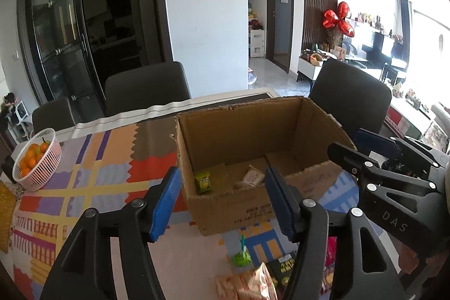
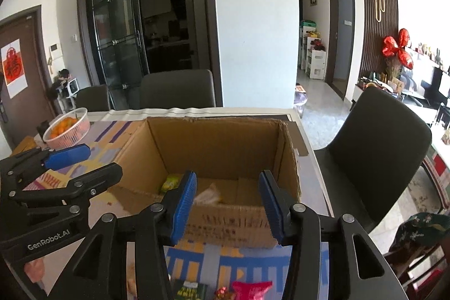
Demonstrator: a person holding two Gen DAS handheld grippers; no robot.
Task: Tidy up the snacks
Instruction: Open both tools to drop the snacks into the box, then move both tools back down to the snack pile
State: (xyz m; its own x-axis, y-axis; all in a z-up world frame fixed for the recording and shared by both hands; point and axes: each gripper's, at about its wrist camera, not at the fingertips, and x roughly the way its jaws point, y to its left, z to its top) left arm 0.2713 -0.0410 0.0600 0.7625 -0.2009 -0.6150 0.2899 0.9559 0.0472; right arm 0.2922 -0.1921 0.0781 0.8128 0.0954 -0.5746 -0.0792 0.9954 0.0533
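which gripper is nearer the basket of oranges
Left. The left gripper is beside the cardboard box on the side of the basket of oranges; the right gripper sits farther from it.

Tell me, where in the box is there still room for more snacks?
The cardboard box floor is bare along its right wall and back wall. The front left corner is taken by a green packet and a pale packet. Loose snacks crowd the table below the box.

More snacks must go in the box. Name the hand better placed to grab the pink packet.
Right, probably: the pink packet lies directly below the open, empty right gripper; the left gripper hangs further off.
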